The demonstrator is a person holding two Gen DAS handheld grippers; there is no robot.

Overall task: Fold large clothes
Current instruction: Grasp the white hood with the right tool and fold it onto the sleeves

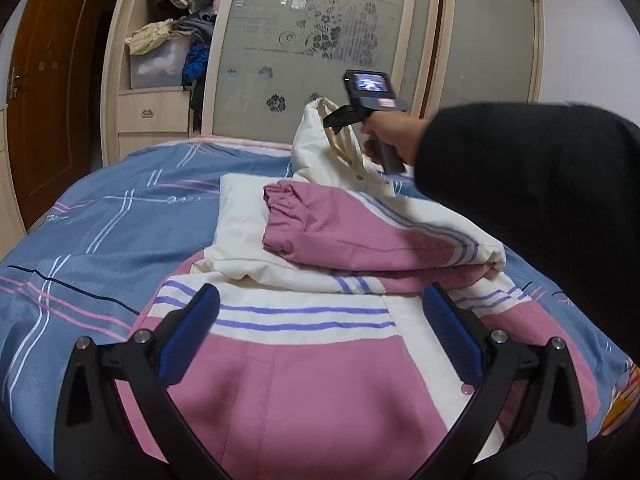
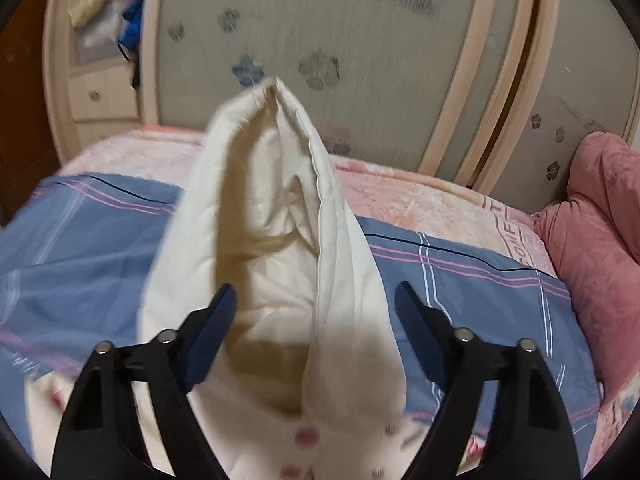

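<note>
A pink and cream jacket (image 1: 312, 368) with purple stripes lies on the bed, its pink sleeve (image 1: 344, 228) folded across the chest. My left gripper (image 1: 320, 316) is open and empty, hovering over the jacket's lower body. The cream hood (image 1: 324, 148) stands up at the far end. In the right wrist view the hood (image 2: 276, 216) rises between the open jaws of my right gripper (image 2: 316, 304), and the fingers do not pinch it. In the left wrist view the right gripper's tips (image 1: 334, 120) are against the hood.
The bed has a blue plaid cover (image 1: 100, 220). A wardrobe with frosted sliding doors (image 1: 312, 32) stands behind the bed, with an open shelf of clothes (image 1: 172, 40) to its left. A brown door (image 1: 44, 92) is at far left. A pink pillow (image 2: 600, 240) lies at the right.
</note>
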